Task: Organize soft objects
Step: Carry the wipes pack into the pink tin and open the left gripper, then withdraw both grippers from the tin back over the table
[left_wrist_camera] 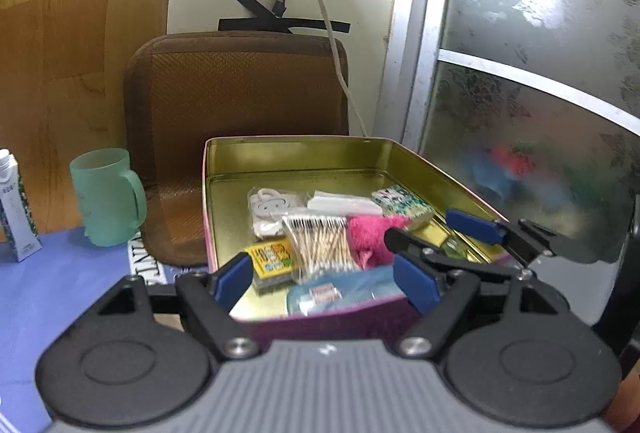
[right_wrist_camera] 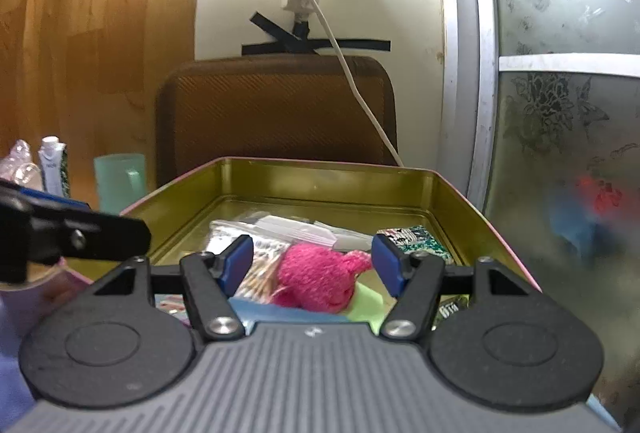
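Observation:
An open gold-lined tin box (left_wrist_camera: 304, 153) (right_wrist_camera: 328, 173) stands before both grippers. In it lie a pink knitted soft piece (left_wrist_camera: 370, 235) (right_wrist_camera: 320, 279), a light blue cloth (left_wrist_camera: 360, 291) (right_wrist_camera: 264, 309), a pack of cotton swabs (left_wrist_camera: 320, 245), a yellow packet (left_wrist_camera: 272, 261), a patterned green box (left_wrist_camera: 402, 203) (right_wrist_camera: 416, 239) and white packets (left_wrist_camera: 344, 203). My left gripper (left_wrist_camera: 326, 273) is open at the box's near edge, empty. My right gripper (right_wrist_camera: 314, 265) is open above the pink piece, fingers either side, not touching it; it also shows in the left wrist view (left_wrist_camera: 440, 229).
A brown cushion (left_wrist_camera: 240, 93) (right_wrist_camera: 276, 113) leans on the wall behind the box. A green mug (left_wrist_camera: 106, 197) (right_wrist_camera: 120, 179) and a carton (left_wrist_camera: 16, 209) (right_wrist_camera: 52, 165) stand at the left on a blue cloth (left_wrist_camera: 48, 281). A frosted glass door (left_wrist_camera: 540, 73) is at the right.

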Demonstrator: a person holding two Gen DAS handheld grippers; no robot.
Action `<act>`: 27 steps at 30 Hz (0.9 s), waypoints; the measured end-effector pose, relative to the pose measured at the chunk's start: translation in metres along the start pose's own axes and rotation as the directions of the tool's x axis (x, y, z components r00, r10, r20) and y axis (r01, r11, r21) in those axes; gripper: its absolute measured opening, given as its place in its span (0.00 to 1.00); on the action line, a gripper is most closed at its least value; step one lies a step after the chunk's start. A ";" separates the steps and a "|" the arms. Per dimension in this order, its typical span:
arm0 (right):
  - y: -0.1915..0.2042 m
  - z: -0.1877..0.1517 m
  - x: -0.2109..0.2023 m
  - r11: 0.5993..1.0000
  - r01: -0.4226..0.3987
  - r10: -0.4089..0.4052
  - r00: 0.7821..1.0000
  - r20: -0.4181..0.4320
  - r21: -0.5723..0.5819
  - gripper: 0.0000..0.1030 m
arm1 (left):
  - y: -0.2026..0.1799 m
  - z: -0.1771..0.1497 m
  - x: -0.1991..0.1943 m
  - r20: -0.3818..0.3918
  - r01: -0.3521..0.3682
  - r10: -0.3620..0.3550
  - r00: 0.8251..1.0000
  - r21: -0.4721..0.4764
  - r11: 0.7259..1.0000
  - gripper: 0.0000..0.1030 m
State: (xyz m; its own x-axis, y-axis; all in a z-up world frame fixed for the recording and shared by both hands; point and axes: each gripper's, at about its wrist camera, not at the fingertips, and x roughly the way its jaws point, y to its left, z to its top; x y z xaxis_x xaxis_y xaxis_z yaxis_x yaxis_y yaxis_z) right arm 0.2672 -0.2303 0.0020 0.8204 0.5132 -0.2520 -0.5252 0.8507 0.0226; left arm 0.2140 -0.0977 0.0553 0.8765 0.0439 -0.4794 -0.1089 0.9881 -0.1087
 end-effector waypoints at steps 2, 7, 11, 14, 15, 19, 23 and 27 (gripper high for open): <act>0.004 -0.002 -0.013 1.000 -0.012 0.012 1.000 0.010 0.015 0.65 | 0.002 -0.008 -0.014 0.002 0.012 -0.012 1.000 0.006 1.000 0.78; 0.017 -0.006 -0.037 0.997 -0.062 0.061 0.998 0.017 0.036 0.65 | 0.015 -0.031 -0.044 -0.017 -0.022 0.023 1.000 0.011 1.000 0.78; 0.036 -0.012 -0.053 0.992 -0.117 0.117 0.993 0.006 0.043 0.65 | 0.033 -0.050 -0.061 -0.056 -0.085 0.085 0.995 0.005 0.996 0.78; 0.053 -0.017 -0.064 0.986 -0.161 0.162 0.987 -0.011 0.036 0.65 | 0.045 -0.061 -0.071 -0.080 -0.130 0.129 0.988 -0.007 0.992 0.78; 0.060 -0.019 -0.066 0.983 -0.180 0.181 0.983 -0.022 0.034 0.65 | 0.049 -0.063 -0.073 -0.088 -0.141 0.139 0.986 -0.015 0.990 0.78; 0.077 -0.029 -0.076 0.976 -0.215 0.218 0.974 -0.063 0.044 0.64 | 0.054 -0.075 -0.080 -0.114 -0.190 0.186 0.976 -0.018 0.982 0.78; 0.079 -0.035 -0.084 0.972 -0.223 0.231 0.967 -0.107 0.076 0.64 | 0.056 -0.078 -0.084 -0.133 -0.210 0.204 0.970 -0.035 0.977 0.78; 0.080 -0.036 -0.096 0.975 -0.207 0.215 0.971 -0.105 0.078 0.64 | 0.054 -0.082 -0.089 -0.149 -0.245 0.237 0.960 -0.037 0.969 0.78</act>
State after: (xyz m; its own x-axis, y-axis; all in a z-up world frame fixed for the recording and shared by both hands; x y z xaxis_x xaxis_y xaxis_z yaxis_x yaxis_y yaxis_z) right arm 0.1383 -0.2162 -0.0067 0.6600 0.6691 -0.3416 -0.6645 0.7321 0.1501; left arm 0.0920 -0.0600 0.0203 0.7459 0.2542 -0.6156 -0.3377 0.9410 -0.0205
